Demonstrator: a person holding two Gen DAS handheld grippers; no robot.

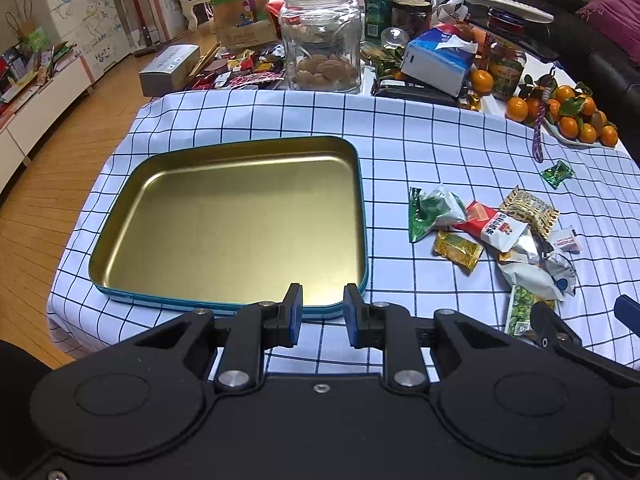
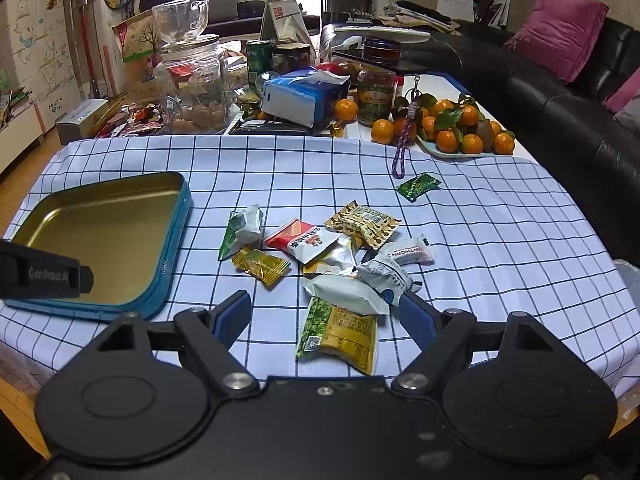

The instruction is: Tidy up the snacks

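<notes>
tin: gold-lined tin tray with a blue rim sits on the checked cloth over the table, nothing in it

snacks: loose pile of snack packets lying right of the tin, well apart from it; one green candy off on its own, farther right

left claw: fingers partly apart, gripping nothing, just above the tin's near rim

right claw: spread wide, a green-yellow packet lying between the fingers, not pinched
</notes>
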